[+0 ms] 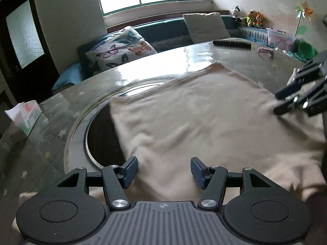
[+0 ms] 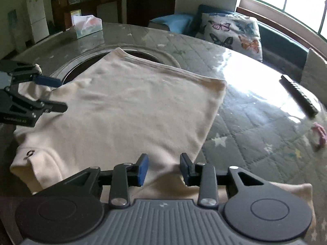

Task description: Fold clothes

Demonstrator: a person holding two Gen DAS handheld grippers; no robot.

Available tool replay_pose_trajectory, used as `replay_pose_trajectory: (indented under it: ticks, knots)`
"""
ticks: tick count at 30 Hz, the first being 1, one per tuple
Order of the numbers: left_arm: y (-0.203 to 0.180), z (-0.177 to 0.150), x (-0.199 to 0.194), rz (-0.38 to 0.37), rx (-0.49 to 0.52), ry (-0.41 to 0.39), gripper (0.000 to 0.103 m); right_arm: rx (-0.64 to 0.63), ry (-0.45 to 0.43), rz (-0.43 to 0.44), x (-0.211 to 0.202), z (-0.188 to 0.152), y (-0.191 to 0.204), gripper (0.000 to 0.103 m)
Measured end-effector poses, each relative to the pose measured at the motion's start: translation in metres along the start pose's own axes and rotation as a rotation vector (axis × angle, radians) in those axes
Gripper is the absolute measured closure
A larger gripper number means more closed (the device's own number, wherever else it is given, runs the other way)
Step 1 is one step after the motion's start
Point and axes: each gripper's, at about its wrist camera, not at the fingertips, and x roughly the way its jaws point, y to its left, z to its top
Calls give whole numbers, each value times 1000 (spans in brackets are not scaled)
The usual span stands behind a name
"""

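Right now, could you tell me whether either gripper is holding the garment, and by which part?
Neither holds it. The left gripper and right gripper are both open above the beige garment.

tissue box (image 2: pixel 88 26), butterfly pillow (image 1: pixel 120 48), remote (image 1: pixel 232 43)

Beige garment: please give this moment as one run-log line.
beige garment: flat on table | left gripper: open | right gripper: open
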Motion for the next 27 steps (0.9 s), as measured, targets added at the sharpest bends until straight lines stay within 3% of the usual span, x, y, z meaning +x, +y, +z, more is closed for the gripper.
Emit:
replay_pose_trajectory:
  ticks: [5,11,18,22,27]
  knots:
    - [-17,-3,-24,-19,19,-63,34,-3,-65,59,-24,-4,21,63]
    - [-42,-14,-35,-43,82,-100,34,-53,-95,151,-31,-14,61,62]
    - [-59,-34,-36,-3,185,-127,34,-137,-91,120,-31,-38,88,62]
    - [-54,-35,-41,-35,129,-128,34,-119,-120,117,-41,-38,88,61]
    - [-38,-41,-44,-68,38,-104,34,-110,-82,149,-31,-45,89,62]
